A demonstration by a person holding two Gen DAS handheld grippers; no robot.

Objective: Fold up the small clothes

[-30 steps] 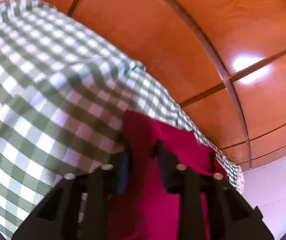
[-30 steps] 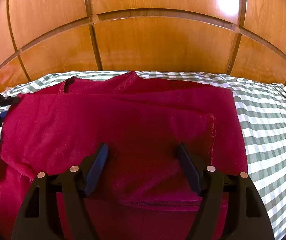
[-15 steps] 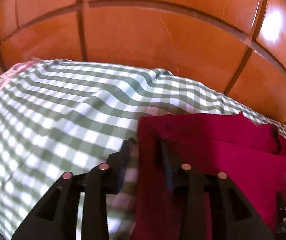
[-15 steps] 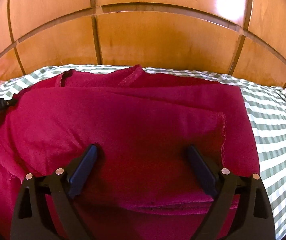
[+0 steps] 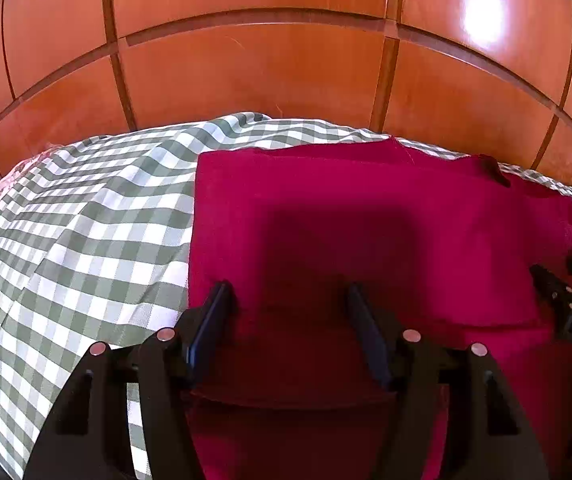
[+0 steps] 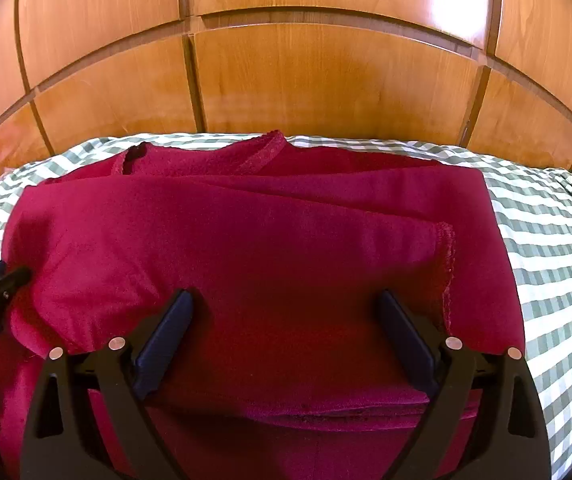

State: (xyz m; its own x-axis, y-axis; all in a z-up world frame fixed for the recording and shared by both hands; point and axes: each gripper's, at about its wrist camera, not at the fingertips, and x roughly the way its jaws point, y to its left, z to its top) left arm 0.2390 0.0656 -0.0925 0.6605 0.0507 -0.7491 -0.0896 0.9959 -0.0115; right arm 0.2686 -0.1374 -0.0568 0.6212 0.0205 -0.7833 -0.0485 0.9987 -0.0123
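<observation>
The red garment point(image 6: 269, 240) lies flat before me, folded into a rough rectangle of plain knit cloth. Its ribbed neckline sits at the far edge, by the wooden panels. A sleeve with a stitched cuff is folded across the top, its cuff toward my right side. The near edge shows stacked layers.

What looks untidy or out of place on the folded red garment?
The fold is a little uneven. On the red garment the sleeve cuff lies slanted on top, its hem ruffled, and the neckline sticks out at the far edge. Nothing is torn or spilled on the checked cloth.
</observation>
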